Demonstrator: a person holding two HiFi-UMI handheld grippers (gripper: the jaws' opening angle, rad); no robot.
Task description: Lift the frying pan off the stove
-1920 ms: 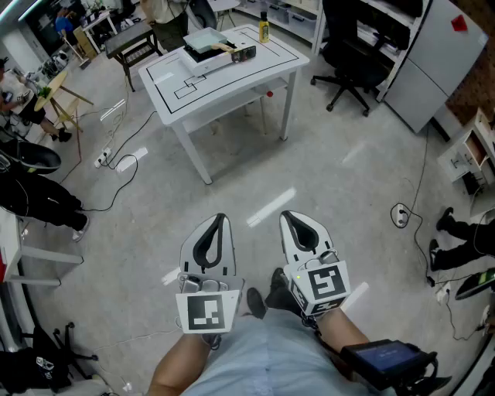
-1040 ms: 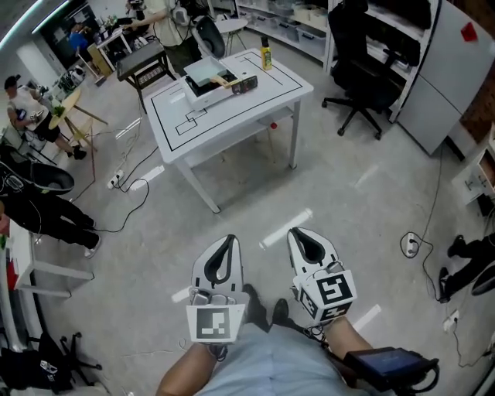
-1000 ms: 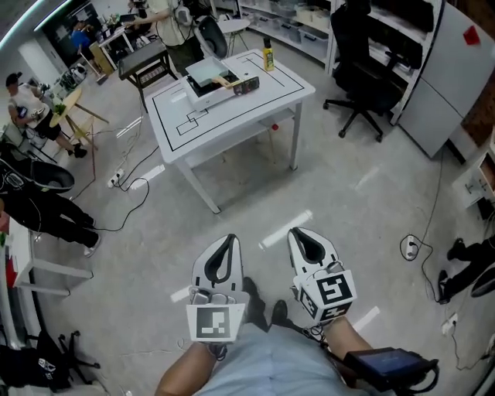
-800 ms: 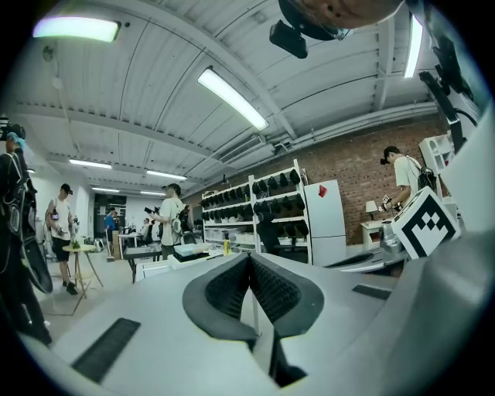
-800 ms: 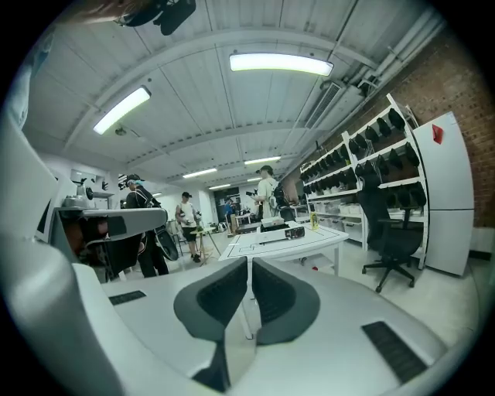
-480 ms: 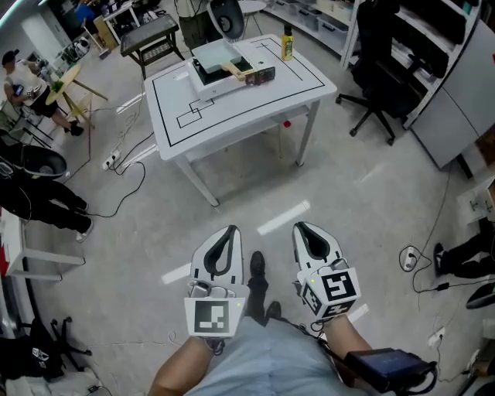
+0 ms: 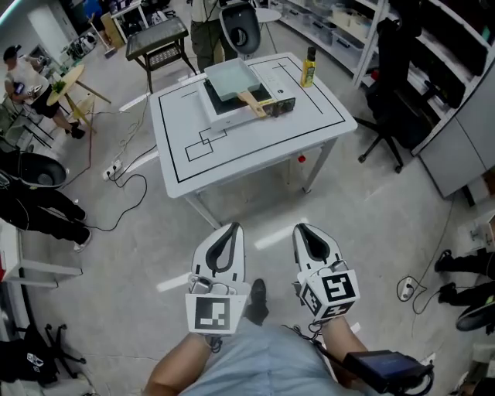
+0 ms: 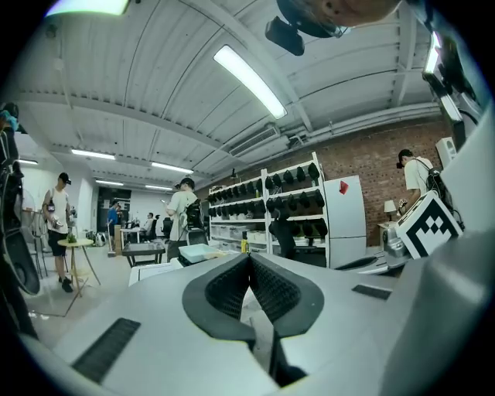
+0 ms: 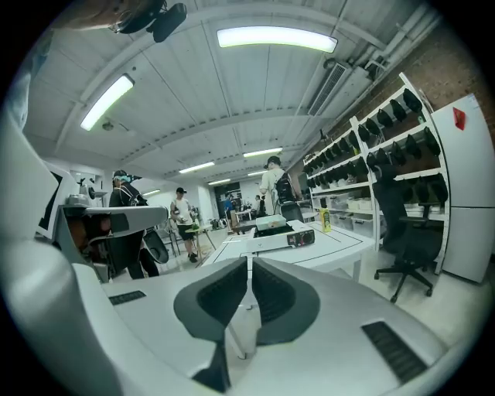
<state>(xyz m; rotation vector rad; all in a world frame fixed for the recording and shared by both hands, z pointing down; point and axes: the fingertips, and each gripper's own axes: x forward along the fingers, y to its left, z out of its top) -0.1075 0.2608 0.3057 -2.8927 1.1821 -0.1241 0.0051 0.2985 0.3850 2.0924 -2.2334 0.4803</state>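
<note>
Head view shows frying pan [image 7: 230, 77] on stove [image 7: 224, 121]; gripper views show closed jaws.

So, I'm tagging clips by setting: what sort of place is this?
Probably a lab or workshop, not a kitchen: storage shelves, an office chair, and a line-marked white table carrying the stove.

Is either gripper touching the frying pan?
No: in the head view the left gripper and right gripper hang shut over the floor, short of the table where the frying pan sits on the stove.
</note>
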